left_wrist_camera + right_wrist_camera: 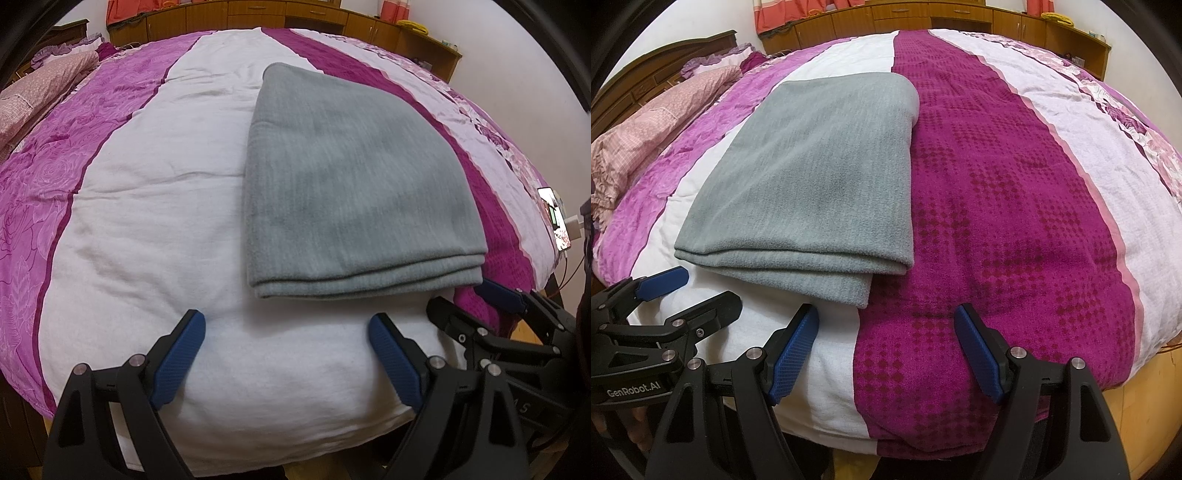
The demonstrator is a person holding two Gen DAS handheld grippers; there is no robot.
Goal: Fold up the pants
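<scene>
Grey pants lie folded into a neat stacked rectangle on the bed, straddling the white and the dark magenta stripes; in the right wrist view the pants sit left of centre. My left gripper is open just short of their near edge, with nothing between its blue pads. My right gripper is open too, hovering over the bedspread near the pants' near right corner and holding nothing. Each gripper shows at the edge of the other's view.
A quilted bedspread in white, pink and magenta stripes covers the bed. Pink pillows lie at the far left by the headboard. Wooden cabinets line the far wall. A phone and charger rest at the bed's right edge.
</scene>
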